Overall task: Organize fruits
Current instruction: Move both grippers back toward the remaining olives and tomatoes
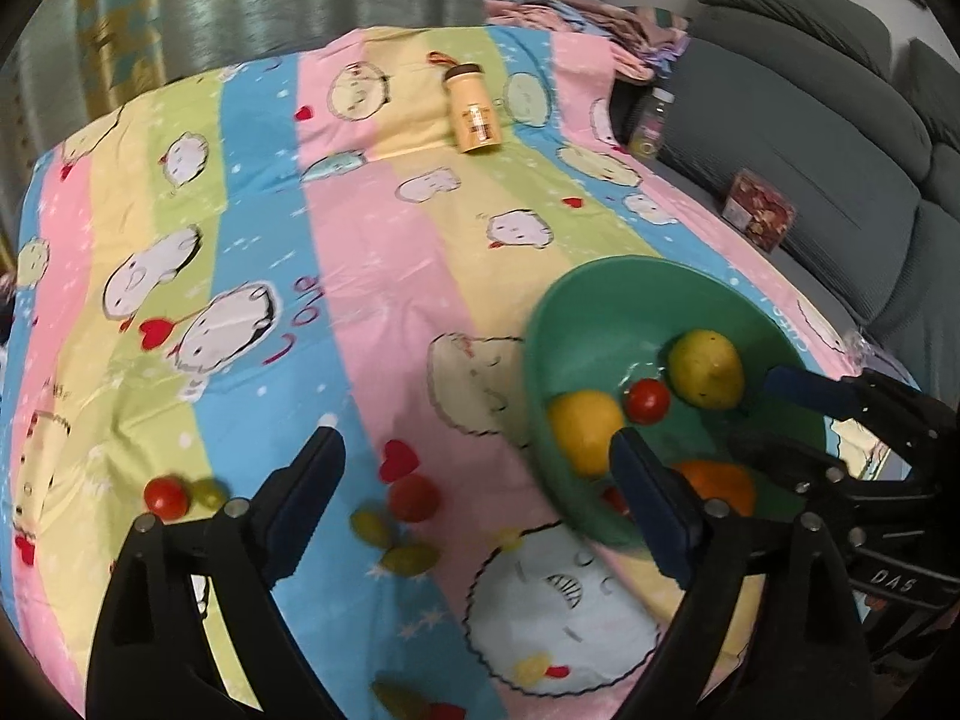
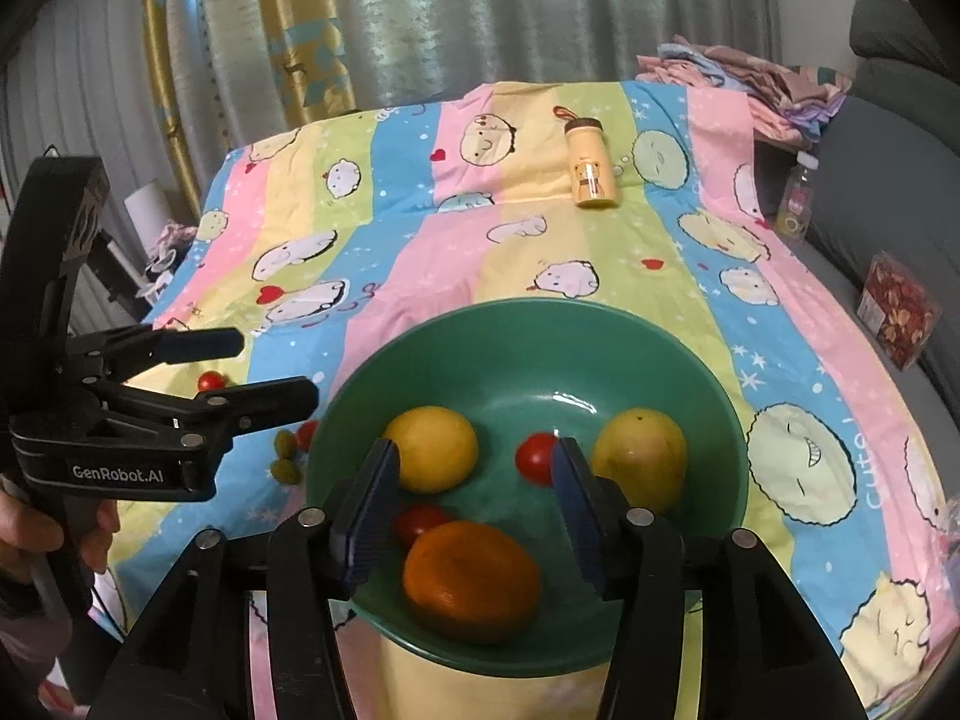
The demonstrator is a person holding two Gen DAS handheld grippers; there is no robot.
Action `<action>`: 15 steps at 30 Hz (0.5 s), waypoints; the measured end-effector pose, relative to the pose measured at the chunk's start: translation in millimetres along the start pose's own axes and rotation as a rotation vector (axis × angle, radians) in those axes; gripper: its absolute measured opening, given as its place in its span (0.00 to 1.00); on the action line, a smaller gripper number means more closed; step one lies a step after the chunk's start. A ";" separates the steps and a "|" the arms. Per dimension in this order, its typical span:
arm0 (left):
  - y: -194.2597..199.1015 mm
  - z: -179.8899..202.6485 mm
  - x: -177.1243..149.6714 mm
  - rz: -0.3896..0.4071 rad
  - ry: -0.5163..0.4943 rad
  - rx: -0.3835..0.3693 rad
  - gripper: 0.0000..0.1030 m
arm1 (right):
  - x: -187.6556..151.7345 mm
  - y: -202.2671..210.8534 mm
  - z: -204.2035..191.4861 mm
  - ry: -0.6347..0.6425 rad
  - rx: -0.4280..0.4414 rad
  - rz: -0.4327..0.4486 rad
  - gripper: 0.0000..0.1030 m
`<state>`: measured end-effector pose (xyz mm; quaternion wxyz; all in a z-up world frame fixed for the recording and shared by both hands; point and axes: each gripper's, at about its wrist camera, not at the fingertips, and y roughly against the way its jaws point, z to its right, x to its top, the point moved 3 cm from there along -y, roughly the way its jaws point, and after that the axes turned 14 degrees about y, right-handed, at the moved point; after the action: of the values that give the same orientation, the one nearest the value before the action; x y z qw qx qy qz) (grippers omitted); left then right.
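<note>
"GenRobot.AI" printed on left gripper [image 2: 273,369], jaws spread, empty. Right gripper [image 2: 474,510] released above green bowl [image 2: 690,360]. Orange [image 2: 471,579] in bowl, long axis left-right. "Love", "Cute" legible on tablecloth [image 1: 360,252].

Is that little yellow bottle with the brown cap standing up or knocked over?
Knocked over. The small yellow bottle with the brown cap lies on its side on the striped cartoon-print cloth, its cap end toward the far edge of the table.

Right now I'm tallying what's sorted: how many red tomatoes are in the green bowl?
2. One tomato lies mid-bowl between lemon and pear; another tomato peeks behind the orange. More may be hidden.
</note>
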<state>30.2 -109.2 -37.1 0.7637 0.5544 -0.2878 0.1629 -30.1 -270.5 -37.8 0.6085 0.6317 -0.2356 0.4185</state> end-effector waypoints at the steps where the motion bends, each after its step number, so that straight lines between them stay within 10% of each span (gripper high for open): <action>1: 1.8 -4.2 -0.9 0.001 0.009 0.004 0.90 | 0.9 0.8 -1.3 0.004 -0.003 0.001 0.54; 15: 28.8 -44.0 -10.9 0.029 0.101 0.033 0.99 | 15.2 11.9 -25.7 0.065 -0.030 0.011 0.64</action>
<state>16.7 -57.6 -31.9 0.7656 0.5537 -0.2541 0.2068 -37.7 -244.2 -20.9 0.6229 0.6073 -0.2256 0.4385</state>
